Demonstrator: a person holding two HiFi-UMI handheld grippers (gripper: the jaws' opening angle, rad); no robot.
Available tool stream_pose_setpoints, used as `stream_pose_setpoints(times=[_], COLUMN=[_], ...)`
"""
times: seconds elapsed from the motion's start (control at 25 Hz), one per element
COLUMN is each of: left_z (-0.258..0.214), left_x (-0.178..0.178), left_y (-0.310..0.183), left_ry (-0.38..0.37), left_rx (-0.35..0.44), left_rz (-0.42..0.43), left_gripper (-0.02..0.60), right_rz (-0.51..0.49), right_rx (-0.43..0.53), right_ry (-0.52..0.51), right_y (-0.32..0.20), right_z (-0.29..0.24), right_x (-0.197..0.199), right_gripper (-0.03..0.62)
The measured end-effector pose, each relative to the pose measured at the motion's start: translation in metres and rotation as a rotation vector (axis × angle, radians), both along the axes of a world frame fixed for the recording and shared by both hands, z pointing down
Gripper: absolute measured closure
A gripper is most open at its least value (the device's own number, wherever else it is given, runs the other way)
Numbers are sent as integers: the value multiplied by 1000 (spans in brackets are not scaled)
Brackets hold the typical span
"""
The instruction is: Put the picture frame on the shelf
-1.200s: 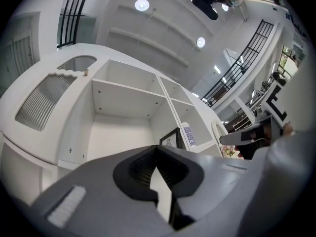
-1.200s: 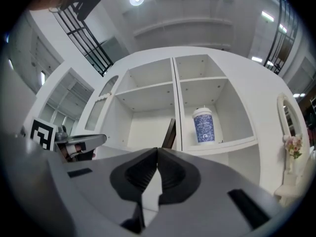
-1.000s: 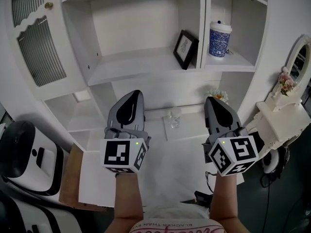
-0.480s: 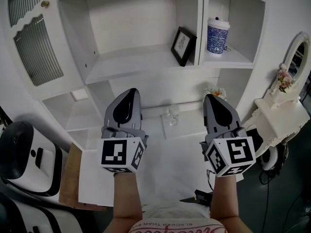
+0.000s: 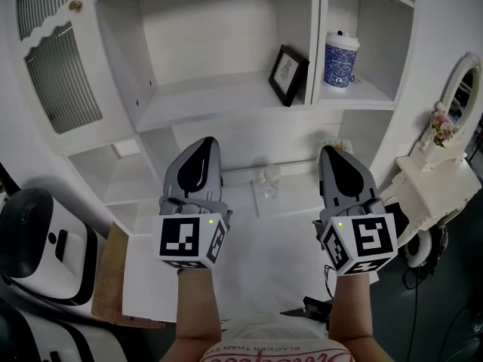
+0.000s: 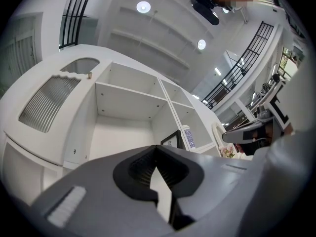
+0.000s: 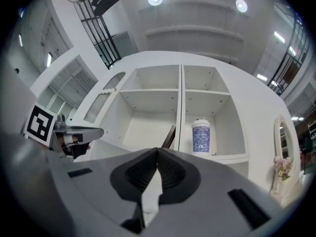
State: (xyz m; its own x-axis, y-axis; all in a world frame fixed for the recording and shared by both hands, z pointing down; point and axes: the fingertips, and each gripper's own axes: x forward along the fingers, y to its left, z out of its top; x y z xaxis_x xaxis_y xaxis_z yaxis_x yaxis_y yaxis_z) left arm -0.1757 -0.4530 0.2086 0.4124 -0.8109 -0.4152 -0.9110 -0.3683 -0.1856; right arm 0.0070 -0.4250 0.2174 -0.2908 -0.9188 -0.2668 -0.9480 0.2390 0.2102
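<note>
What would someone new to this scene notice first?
Probably the left gripper and right gripper, held side by side before the white shelf unit, both shut and empty. Then the black picture frame standing at the right end of the wide shelf, and the blue patterned cup in the compartment to its right.

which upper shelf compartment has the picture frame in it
The wide left compartment: the picture frame stands at its right end, by the divider. The narrow right compartment holds a blue cup.
</note>
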Motion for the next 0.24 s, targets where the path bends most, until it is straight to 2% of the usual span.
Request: stream_pose_setpoints(times=[0.24], left_z=[-2], left_x=[-1], left_y=[1], left_ry=[-46], left_rx=[19], left_rz=[-26], left_gripper=[575], right_rz=[23], right_rx=[16], right_ry=[21], right_y=[1], right_z=[-2], right_x=[-1], right_gripper=[585])
